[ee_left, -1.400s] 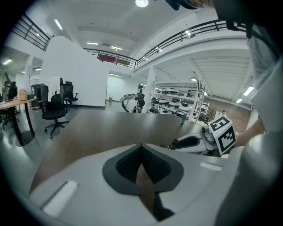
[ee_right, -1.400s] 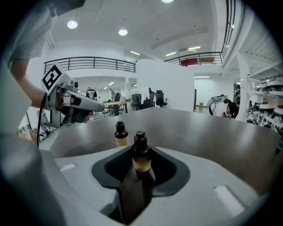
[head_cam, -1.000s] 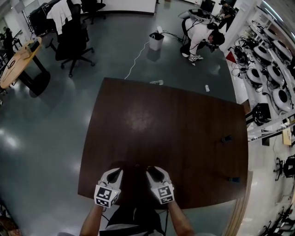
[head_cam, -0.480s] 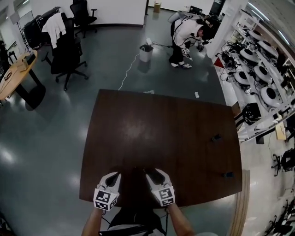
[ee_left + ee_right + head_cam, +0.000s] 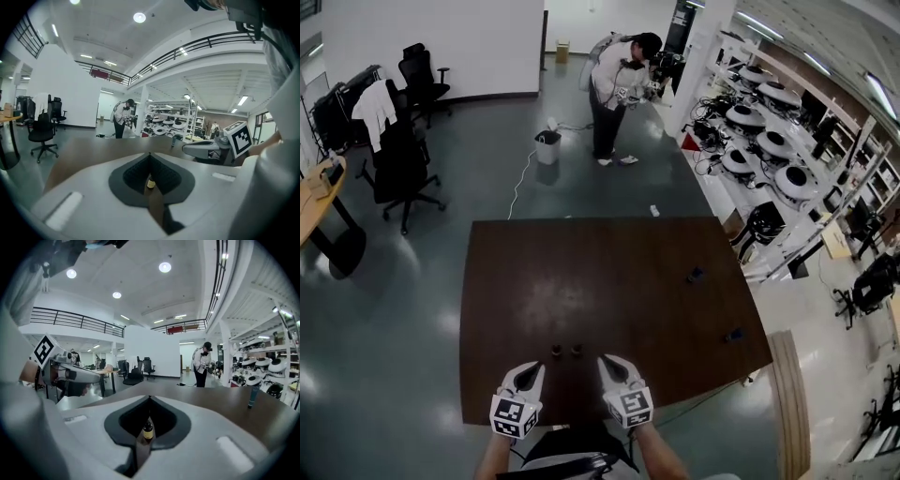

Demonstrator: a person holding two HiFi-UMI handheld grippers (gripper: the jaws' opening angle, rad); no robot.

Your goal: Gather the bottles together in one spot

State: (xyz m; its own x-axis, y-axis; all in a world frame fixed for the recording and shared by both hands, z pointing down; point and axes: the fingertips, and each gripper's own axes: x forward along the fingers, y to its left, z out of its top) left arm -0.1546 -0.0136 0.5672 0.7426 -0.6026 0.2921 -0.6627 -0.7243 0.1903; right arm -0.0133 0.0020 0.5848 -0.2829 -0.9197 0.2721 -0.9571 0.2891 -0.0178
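Large lab hall, racks of white equipment (image 5: 766, 145), office chairs (image 5: 401, 167), mezzanine railing (image 5: 197, 44).

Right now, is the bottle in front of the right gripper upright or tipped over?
Upright: the bottle stands on the table with its cap on top and its label level.

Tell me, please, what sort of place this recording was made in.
Probably a robotics lab or workshop hall: racks of white round devices line one side, office chairs stand about, and a railed mezzanine runs overhead.
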